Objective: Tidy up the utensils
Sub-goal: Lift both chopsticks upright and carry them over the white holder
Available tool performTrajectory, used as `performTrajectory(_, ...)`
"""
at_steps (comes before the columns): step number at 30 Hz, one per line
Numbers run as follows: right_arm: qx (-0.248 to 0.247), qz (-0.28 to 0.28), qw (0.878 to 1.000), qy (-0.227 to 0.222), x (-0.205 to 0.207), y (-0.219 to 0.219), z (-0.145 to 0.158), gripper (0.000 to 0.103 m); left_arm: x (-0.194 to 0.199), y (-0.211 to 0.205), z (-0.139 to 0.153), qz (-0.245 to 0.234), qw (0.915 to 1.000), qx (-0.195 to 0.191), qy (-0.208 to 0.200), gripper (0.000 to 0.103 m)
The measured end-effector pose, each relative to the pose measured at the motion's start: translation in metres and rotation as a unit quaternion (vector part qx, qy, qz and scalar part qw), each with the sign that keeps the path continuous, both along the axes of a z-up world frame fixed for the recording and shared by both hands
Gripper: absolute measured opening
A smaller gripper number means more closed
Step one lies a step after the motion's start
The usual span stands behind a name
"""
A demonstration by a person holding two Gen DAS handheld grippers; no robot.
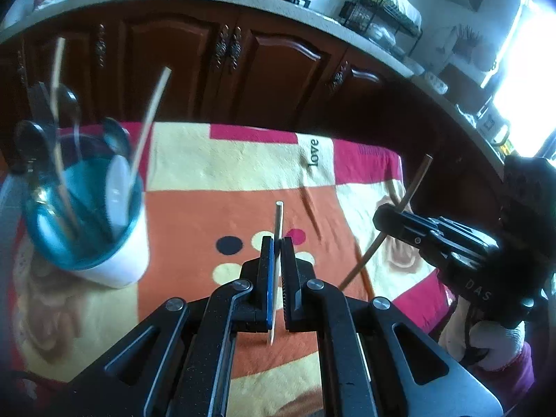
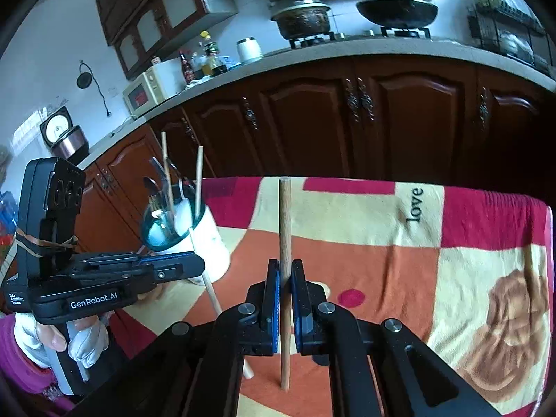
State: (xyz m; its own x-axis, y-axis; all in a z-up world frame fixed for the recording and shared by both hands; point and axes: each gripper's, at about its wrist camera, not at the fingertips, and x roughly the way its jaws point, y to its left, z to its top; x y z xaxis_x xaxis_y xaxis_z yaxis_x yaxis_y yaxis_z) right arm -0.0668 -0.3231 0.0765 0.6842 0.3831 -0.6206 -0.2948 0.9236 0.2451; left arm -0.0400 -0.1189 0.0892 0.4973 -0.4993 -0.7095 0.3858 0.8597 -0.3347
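Pretty lived-in kitchen here. The table wears a patchwork blanket [image 2: 399, 243] in orange, cream and pink with "love" printed on it. Behind it run dark wood cabinets [image 2: 347, 111] under a pale counter [image 2: 312, 54]. Up top: a microwave [image 2: 146, 92], a pot [image 2: 302, 17] and a wok [image 2: 396, 12] on the stove.

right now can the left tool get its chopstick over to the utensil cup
Probably yes. The left tool is shut on a pale chopstick, and only bare blanket lies between it and the utensil cup, whose mouth has gaps.
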Motion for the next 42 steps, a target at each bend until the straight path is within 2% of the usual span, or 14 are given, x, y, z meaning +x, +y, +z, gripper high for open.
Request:
performTrajectory(10,-0.015,0.015,0.999,-0.029,-0.007,0.031,0.031,0.005,-0.013,0.032,0.027,0.021,0.9993,-0.012,-0.027,0.002)
performTrajectory(25,-0.047,0.039,0.997,-0.051,-0.010,0.064,0.061,0.005,-0.028,0.070,0.057,0.038,0.9974,-0.027,-0.054,0.002)
performTrajectory(37,-0.053,0.063,0.994,-0.078,-0.009,0.097,0.092,0.005,-0.034,0.111,0.094,0.052,0.9948,-0.044,-0.076,0.002)
performTrajectory(42,-0.046,0.075,0.991,-0.098,-0.006,0.119,0.111,0.005,-0.032,0.140,0.118,0.077,0.9909,-0.055,-0.096,0.002)
